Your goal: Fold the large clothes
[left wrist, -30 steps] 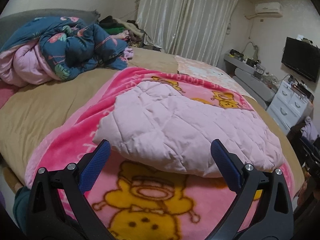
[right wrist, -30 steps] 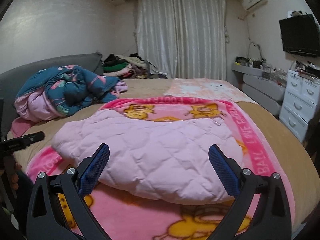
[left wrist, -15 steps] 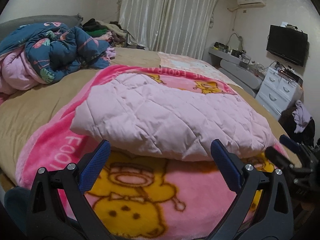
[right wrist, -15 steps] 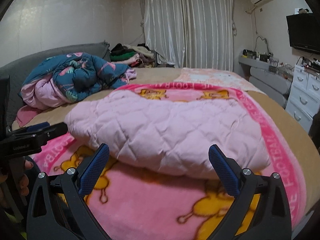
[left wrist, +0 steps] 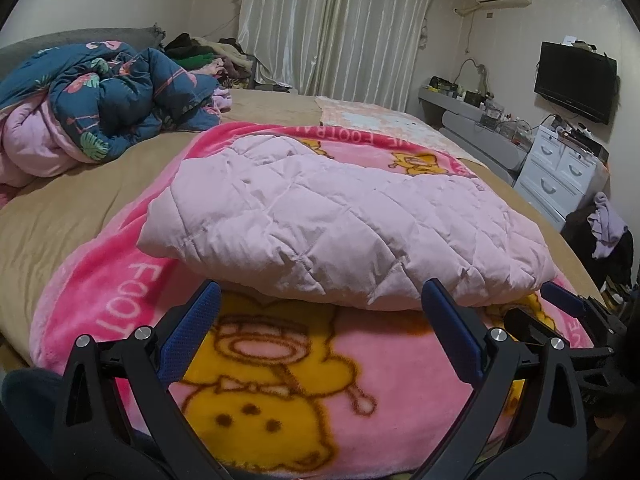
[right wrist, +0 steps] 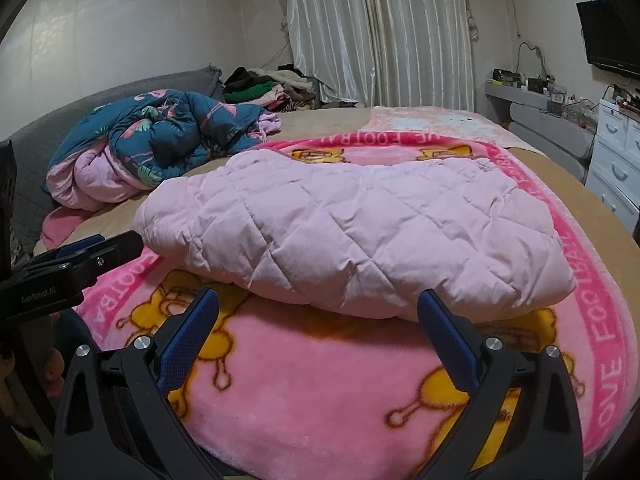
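Your left gripper (left wrist: 320, 320) stood wide open, empty, your right gripper (right wrist: 318, 320) likewise, both just short of the folded pink quilted garment (left wrist: 340, 224) on the pink blanket (right wrist: 320, 392), near edge unobstructed.

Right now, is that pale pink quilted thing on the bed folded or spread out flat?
Folded. The pale pink quilted garment lies as a thick, doubled-over bundle with a rounded near edge on the pink cartoon blanket.

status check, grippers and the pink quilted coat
Left gripper open, empty. Right gripper open, empty. Pink quilted coat folded on pink blanket. Nothing blocking.
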Demonstrator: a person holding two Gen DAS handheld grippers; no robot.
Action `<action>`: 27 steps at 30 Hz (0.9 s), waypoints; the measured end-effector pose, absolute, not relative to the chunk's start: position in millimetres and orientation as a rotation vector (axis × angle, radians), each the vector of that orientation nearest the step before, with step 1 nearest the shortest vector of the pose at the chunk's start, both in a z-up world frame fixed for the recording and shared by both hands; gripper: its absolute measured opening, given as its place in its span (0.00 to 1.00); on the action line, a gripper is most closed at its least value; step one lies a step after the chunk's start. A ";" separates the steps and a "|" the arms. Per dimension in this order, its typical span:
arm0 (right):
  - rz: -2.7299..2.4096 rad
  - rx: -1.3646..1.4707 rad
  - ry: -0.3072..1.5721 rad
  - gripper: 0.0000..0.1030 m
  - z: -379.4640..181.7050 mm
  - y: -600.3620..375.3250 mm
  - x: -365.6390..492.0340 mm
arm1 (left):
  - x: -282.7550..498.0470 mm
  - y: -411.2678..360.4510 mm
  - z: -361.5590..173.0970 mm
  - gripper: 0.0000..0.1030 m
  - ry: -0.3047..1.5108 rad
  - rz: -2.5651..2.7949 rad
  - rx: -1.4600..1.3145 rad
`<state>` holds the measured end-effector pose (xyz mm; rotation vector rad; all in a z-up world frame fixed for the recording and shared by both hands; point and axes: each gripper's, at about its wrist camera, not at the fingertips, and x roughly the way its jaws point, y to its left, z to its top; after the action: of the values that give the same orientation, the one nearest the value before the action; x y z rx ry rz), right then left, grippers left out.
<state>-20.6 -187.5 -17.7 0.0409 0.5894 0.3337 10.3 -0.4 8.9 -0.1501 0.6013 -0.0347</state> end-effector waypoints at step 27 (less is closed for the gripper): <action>0.324 0.048 0.583 0.96 -16.3 -190.6 -19.8 | 8.8 1.9 10.5 0.91 0.595 -0.030 -0.157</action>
<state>-19.8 -190.6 -16.3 0.0477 0.5830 0.3242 8.8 1.9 10.5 -0.1567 0.5947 -0.0299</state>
